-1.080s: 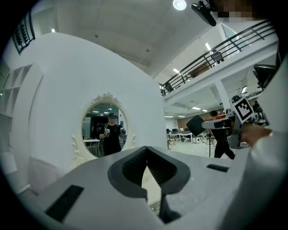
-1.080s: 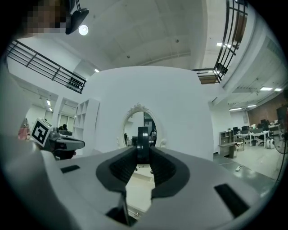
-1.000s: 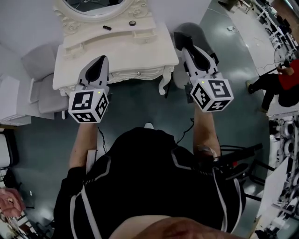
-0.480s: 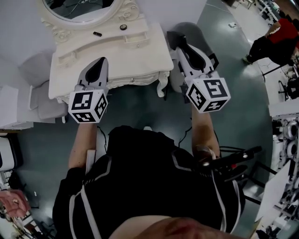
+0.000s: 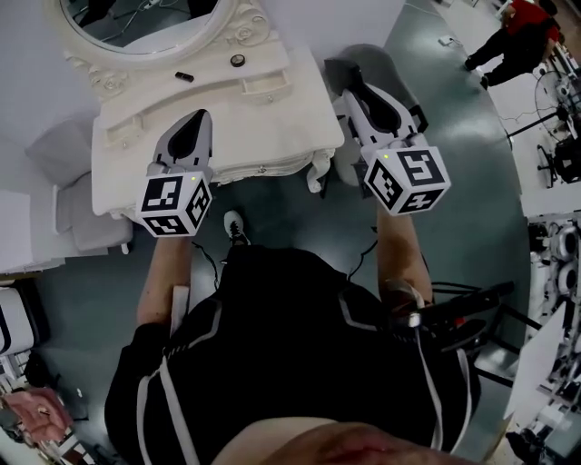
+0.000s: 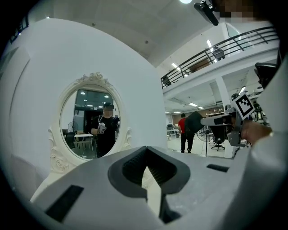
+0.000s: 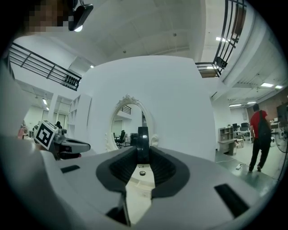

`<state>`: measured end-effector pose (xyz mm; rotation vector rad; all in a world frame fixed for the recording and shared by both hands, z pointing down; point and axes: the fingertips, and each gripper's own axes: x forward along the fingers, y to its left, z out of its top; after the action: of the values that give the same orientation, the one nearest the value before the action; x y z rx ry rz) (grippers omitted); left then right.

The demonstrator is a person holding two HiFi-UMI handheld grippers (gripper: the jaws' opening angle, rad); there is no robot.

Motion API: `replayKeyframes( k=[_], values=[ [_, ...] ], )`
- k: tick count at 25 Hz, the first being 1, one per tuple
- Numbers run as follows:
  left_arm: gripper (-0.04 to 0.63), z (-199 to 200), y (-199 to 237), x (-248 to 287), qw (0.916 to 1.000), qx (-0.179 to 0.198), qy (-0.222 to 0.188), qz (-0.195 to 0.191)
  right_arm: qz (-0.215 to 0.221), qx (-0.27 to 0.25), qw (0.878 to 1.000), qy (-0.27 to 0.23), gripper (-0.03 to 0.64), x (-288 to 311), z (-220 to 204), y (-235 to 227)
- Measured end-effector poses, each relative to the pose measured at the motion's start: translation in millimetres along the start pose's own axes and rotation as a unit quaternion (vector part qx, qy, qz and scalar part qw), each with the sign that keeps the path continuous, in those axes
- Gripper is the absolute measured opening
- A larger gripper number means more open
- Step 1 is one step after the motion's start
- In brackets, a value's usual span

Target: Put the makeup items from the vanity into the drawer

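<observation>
Both tools have travelled forward with me over the last second. The vanity's white worktop (image 5: 272,118) has drawn closer beneath me, and its front edge now reaches the marker cube of my left tool (image 5: 200,118). The person in red (image 5: 513,32) has walked off toward the far corner of the floor.

My left tool hovers over the left half of the worktop. Its jaws are closed tip to tip, with nothing between them.

My right tool (image 5: 352,80) hangs just off the worktop's right edge. Its jaws are clamped at a middling width on a dark round disc (image 7: 142,137), which stands on edge between the pads.

Two makeup items lie at the back of the worktop, near the foot of the oval mirror (image 5: 145,18). A short black stick (image 5: 184,76) is on the left and a small round item (image 5: 238,61) on the right. They lie apart from each other and well ahead of both tools.

The drawer front (image 5: 263,168) sits flush under the worktop's front edge, between my two tools.
</observation>
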<state>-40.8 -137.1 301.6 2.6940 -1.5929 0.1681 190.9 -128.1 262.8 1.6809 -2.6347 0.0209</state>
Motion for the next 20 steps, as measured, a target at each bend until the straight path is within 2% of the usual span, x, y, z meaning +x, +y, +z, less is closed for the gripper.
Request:
replayKeyframes(
  k=[12, 20],
  values=[
    [0.005, -10.1, 86.9, 67.8, 0.9987, -0.013, 0.005, -0.049, -0.031, -0.005, 0.999, 0.033, 0.092, 103.4, -9.6, 12.6],
    [0.005, -19.7, 122.5, 95.8, 0.9961, -0.013, 0.016, -0.085, -0.053, 0.002, 0.997, 0.055, 0.092, 153.1, -23.7, 19.1]
  ],
)
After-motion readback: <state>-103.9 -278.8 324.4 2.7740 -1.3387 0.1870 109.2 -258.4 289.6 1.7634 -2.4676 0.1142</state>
